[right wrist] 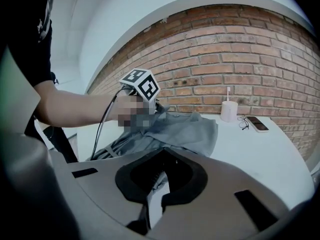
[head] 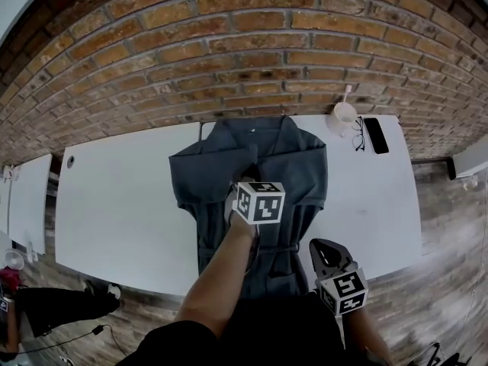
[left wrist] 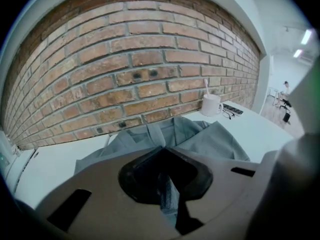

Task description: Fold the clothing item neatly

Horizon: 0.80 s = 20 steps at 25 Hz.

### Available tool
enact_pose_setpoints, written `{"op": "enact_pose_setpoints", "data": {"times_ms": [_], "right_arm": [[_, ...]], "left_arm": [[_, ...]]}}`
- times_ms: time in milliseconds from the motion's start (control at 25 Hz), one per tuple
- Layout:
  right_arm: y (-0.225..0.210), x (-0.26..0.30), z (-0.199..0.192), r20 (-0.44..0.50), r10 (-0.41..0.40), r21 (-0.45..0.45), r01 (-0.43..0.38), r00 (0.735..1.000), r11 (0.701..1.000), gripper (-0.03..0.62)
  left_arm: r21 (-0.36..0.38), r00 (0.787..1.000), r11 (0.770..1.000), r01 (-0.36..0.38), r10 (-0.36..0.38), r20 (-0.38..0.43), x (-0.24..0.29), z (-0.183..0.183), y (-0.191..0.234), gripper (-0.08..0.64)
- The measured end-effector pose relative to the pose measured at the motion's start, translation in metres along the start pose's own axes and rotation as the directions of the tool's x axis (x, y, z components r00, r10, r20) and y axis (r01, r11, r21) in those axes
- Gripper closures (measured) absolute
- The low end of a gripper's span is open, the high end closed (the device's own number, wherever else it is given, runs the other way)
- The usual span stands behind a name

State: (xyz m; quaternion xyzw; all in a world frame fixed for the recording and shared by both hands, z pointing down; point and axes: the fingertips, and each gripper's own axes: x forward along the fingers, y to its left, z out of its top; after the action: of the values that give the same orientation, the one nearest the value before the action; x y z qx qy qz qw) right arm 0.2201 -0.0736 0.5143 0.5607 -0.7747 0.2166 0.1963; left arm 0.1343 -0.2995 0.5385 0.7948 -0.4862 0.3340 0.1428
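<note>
A dark grey-blue garment (head: pixel 297 166) lies spread on the white table (head: pixel 122 204), collar toward the brick wall. My left gripper (head: pixel 246 178) is over the garment's middle. In the left gripper view it (left wrist: pixel 169 184) is shut on a narrow fold of the grey cloth, with the rest of the garment (left wrist: pixel 215 139) spread ahead. My right gripper (head: pixel 324 248) hovers by the garment's lower right corner near the table's front edge. Its jaws (right wrist: pixel 157 184) are shut, and I see no cloth clearly between them. The garment (right wrist: pixel 190 134) lies ahead of it, beside the left hand.
A white mug (head: pixel 344 115) stands at the table's far right by the wall, with glasses (head: pixel 358 133) and a black phone (head: pixel 375 135) beside it. A second white table (head: pixel 27 197) adjoins on the left. The floor is wooden.
</note>
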Motion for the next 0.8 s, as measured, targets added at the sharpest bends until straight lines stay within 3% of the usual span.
{"op": "enact_pose_setpoints", "data": {"times_ms": [360, 520, 600, 800], "right_arm": [[-0.048, -0.015, -0.013, -0.033, -0.015, 0.005, 0.015, 0.999, 1.0, 0.591], [-0.053, -0.014, -0.014, -0.034, -0.004, -0.003, 0.004, 0.999, 1.0, 0.591], [-0.051, -0.012, -0.014, -0.034, 0.008, -0.013, -0.009, 0.999, 1.0, 0.591], [-0.048, -0.008, -0.014, -0.031, 0.039, -0.027, -0.04, 0.999, 0.999, 0.591]], "left_arm": [[0.052, 0.989, 0.998, 0.036, -0.028, -0.144, 0.034, -0.052, -0.062, 0.546], [0.116, 0.982, 0.992, 0.058, -0.035, -0.185, 0.038, -0.066, -0.079, 0.545], [0.138, 0.981, 0.987, 0.086, -0.06, -0.182, 0.039, -0.067, -0.088, 0.544], [0.09, 0.97, 0.969, 0.23, -0.222, -0.095, 0.019, -0.047, -0.124, 0.451]]}}
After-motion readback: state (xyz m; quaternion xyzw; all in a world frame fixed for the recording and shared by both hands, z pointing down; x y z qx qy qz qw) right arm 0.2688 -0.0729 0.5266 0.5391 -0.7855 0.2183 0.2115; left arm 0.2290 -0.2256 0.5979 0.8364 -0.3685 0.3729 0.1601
